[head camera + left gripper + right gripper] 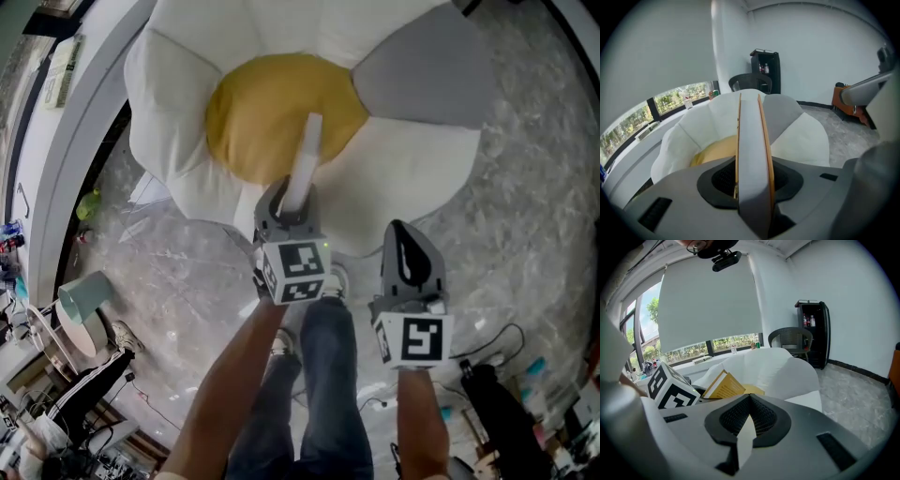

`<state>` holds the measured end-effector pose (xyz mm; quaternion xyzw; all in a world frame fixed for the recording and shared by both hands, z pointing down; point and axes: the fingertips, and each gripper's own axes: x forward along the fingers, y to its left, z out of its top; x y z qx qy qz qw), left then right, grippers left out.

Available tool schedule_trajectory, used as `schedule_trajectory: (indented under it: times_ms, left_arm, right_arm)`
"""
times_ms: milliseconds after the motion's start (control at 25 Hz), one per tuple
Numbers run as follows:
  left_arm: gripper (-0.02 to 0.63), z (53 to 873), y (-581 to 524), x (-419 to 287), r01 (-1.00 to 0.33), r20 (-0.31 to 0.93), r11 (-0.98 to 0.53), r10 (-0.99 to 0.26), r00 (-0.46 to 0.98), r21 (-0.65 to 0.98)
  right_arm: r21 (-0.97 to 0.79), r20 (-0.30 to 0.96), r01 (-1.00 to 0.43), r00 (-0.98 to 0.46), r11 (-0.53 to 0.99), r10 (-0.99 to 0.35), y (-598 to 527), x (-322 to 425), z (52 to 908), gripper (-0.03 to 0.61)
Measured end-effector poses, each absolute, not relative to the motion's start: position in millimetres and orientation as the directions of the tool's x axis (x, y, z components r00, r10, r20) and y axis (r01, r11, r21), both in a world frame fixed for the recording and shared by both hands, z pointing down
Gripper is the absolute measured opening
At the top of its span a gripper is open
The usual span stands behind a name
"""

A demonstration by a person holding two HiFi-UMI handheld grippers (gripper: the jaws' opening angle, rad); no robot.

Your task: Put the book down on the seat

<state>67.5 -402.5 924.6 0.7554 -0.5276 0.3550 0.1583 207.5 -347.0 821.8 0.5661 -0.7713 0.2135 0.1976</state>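
Yellow-covered, white-spined thin book [307,155] hangs edge-on over the yellow centre of the white-petalled flower seat [187,84], head view. Left gripper view: left gripper [284,204] pinches its covers. Right gripper view: right gripper [746,425] pressed together, empty, short of that centre. Released upright onto soft cushion, it may topple.
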Motion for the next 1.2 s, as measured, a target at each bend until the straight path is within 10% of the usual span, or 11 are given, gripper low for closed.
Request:
schedule_trajectory:
  times_ms: [1200]
  left_arm:
    - [0.318,989,-341,187,-0.728,0.819,-0.649,-0.282,0.500,0.221]
  right_arm:
    - [-0.085,0.591,-0.974,-0.220,0.211,-0.776,-333,232,850,0.003]
